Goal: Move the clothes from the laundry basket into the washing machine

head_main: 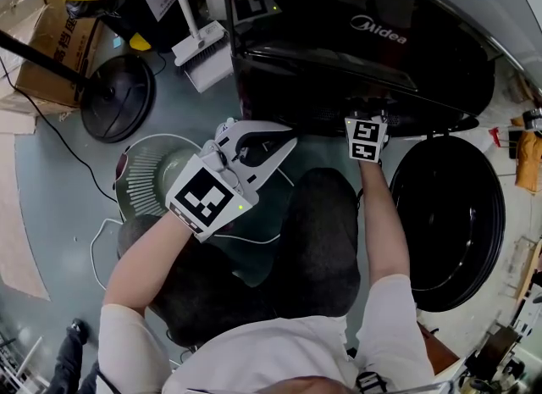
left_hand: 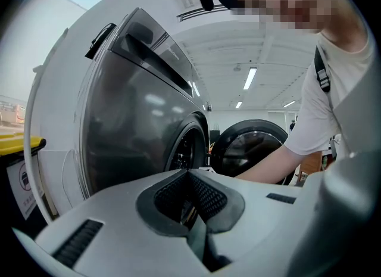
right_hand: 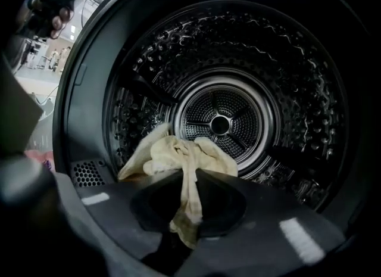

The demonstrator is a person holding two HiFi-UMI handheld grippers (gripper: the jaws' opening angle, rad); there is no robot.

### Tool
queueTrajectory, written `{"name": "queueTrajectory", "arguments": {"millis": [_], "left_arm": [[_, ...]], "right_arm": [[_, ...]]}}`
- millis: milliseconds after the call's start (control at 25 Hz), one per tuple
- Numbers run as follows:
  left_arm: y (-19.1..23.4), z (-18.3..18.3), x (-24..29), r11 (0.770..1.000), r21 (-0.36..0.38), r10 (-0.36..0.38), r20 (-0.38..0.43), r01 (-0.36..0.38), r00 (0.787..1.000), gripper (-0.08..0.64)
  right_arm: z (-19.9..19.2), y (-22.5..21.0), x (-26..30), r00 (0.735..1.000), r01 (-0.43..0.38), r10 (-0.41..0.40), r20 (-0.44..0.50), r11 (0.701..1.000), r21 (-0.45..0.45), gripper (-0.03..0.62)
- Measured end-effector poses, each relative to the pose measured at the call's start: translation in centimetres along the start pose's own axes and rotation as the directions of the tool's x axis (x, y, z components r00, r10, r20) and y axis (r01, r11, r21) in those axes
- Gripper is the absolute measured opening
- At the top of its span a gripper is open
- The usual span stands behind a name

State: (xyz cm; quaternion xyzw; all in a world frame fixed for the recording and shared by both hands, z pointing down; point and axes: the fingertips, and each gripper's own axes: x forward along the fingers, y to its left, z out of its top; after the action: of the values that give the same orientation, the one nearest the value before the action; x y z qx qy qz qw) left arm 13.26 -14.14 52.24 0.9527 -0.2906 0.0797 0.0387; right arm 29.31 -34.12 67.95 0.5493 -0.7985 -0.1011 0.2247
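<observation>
- The right hand-held gripper (right_hand: 187, 180) is clamped narrow on a cloth (right_hand: 172, 153) at the washer's mouth. The drum (right_hand: 220, 124) lies straight ahead along its jaws.
- The cloth runs forward from the pads, its bulk bunched just past the tips, low in the drum opening.
- The left hand-held gripper (head_main: 288, 141), jaws together and empty, hangs outside the washer, farther from the drum.
- The cloth is cream, crumpled and limp, and should drop freely.

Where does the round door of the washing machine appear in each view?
Head view: the open door at the right edge, beside the person's right forearm.
Left gripper view: door right of centre, behind that forearm.
Right gripper view: not in it; only the drum and the pale cloth in the right hand-held gripper.
Shared landmark: the right forearm, in the head and left gripper views.
</observation>
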Motion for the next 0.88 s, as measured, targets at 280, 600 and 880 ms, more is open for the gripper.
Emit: {"name": "queueTrajectory", "arguments": {"millis": [280, 600, 880], "left_arm": [[0.0, -0.7, -0.2, 1.000, 0.004, -0.001, -0.009, 0.001, 1.000, 0.006], [0.1, -0.4, -0.6, 1.000, 0.003, -0.001, -0.005, 0.001, 1.000, 0.006], [0.4, -0.4, -0.6, 1.000, 0.002, 0.005, 0.003, -0.005, 1.000, 0.006]], "right_arm": [[-1.9, 0.8, 1.9, 0.996, -0.025, 0.026, -0.084, 1.000, 0.007, 0.236], [-3.3, 1.9, 1.6, 0.982, -0.139, 0.146, -0.116, 0.988, 0.070, 0.448], [-1.8, 1.8, -0.2, 0.989, -0.128, 0.135, -0.068, 0.987, 0.095, 0.449]]}}
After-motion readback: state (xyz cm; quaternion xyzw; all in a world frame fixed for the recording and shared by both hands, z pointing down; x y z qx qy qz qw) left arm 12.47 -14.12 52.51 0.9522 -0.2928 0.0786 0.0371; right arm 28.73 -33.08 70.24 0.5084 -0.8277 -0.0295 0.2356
